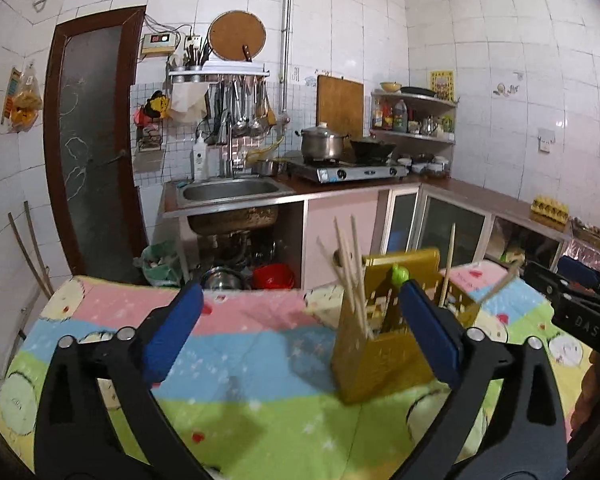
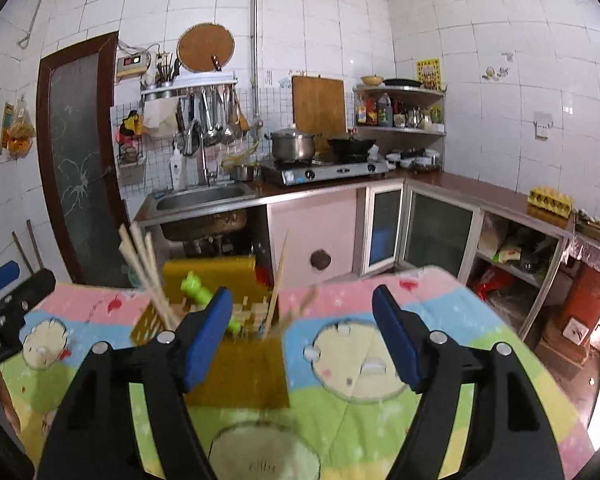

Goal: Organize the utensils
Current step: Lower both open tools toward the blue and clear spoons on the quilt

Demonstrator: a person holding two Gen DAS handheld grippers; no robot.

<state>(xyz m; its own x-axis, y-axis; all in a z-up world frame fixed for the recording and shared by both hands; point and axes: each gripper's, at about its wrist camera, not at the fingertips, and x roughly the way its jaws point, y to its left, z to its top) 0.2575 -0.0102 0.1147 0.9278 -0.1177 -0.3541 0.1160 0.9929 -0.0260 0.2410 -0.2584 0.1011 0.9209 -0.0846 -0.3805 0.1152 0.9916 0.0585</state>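
The yellow utensil holder stands on the colourful cloth – chopsticks lean in it. Left gripper and right gripper both have jaws spread apart, gripping nothing.

Bright, fisheye-warped, motion-blurred foreground.

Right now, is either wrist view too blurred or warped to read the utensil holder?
Left wrist view: yellow utensil holder and chopsticks smeared by motion blur, far kitchen sharper. Right wrist view: holder likewise soft. Both views: strong fisheye bending, dark corners, glare on the wall tiles.
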